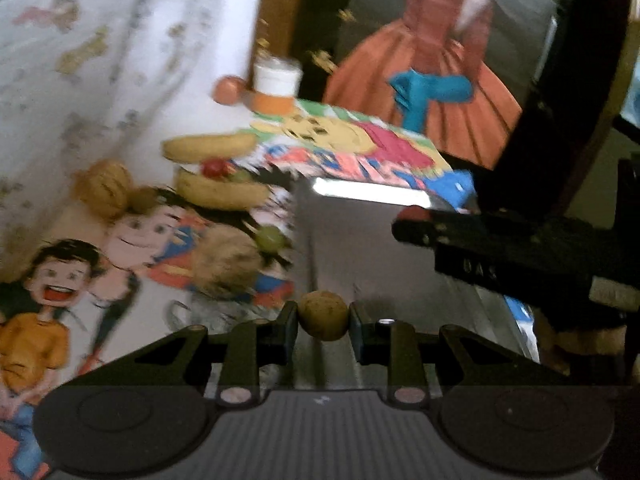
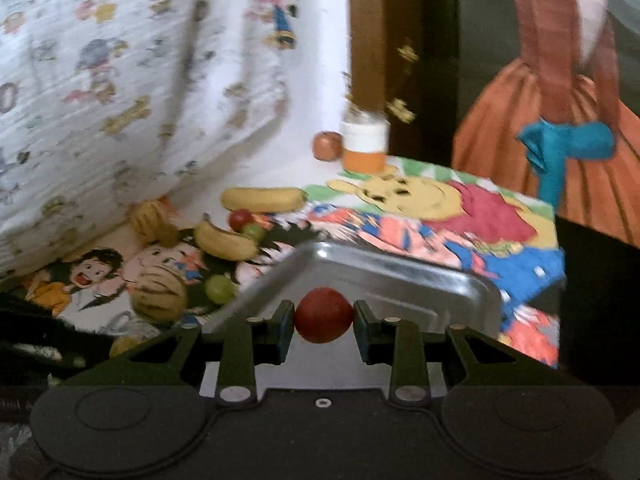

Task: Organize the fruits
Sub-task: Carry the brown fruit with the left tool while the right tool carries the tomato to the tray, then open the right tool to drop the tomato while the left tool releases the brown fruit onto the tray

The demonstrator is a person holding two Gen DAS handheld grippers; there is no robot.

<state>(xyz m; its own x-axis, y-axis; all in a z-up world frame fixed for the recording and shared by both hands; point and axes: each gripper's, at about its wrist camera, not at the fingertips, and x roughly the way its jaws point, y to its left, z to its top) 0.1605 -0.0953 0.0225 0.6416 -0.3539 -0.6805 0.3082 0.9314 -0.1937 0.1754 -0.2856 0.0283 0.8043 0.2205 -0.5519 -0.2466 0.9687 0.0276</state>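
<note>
Bananas (image 2: pixel 262 199) and grapes (image 2: pixel 220 288) scattered left of centre on the cartoon cloth (image 2: pixel 460 216), left gripper (image 1: pixel 323 322) clamping a brown fruit (image 1: pixel 323 315) low-centre over the tray (image 1: pixel 360 248), right gripper (image 2: pixel 324 322) gripping a red fruit (image 2: pixel 324 314) above the tray's near edge, orange dress (image 2: pixel 560 120) upper right.

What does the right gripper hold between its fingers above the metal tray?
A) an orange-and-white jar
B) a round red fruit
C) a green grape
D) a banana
B: in the right wrist view the right gripper is shut on a round red fruit above the metal tray, while both bananas, the green grape and the jar sit on the printed cloth beyond.
</note>
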